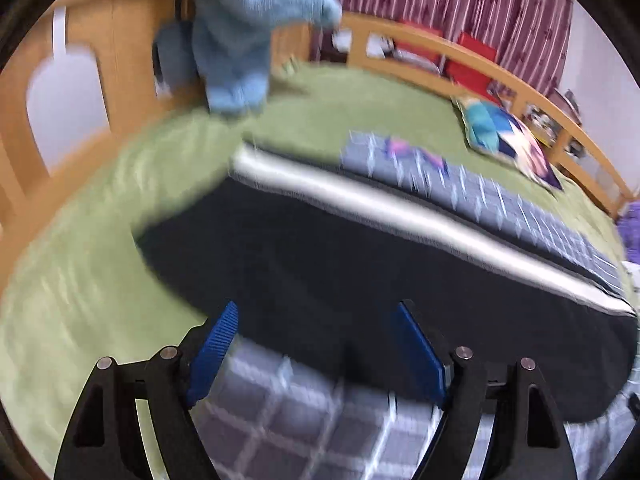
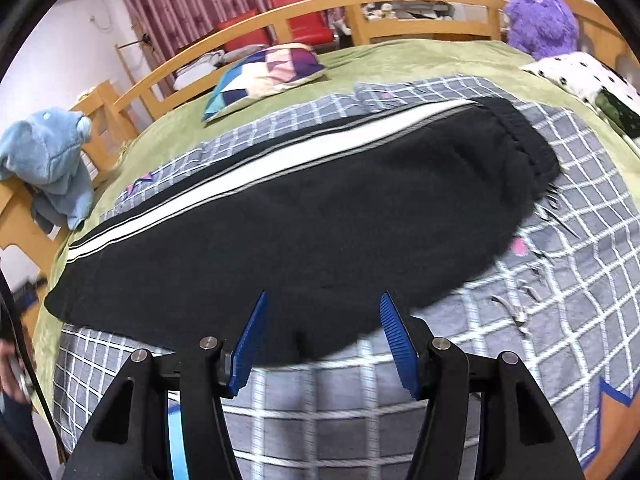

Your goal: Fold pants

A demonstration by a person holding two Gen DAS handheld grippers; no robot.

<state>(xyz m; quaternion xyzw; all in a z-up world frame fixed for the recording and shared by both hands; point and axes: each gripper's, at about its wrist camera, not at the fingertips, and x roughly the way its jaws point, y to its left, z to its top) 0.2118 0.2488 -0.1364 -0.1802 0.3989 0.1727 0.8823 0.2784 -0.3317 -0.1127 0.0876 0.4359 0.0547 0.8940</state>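
Black fleece pants with white side stripe [image 2: 320, 216] lie folded lengthwise, legs stacked, on grey checked blanket [image 2: 560, 240]. Left gripper [image 1: 316, 320] and right gripper [image 2: 322, 312] hover above near edge, both released, empty.

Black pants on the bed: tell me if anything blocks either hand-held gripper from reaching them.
Nothing visible does. The black pants lie flat on the checked blanket, their near edge just beyond the open right hand-held gripper and left hand-held gripper. The pillow lies beyond them.

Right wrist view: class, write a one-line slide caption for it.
Open right gripper hovers above black pants with a white side stripe, lying flat on a checked sheet.
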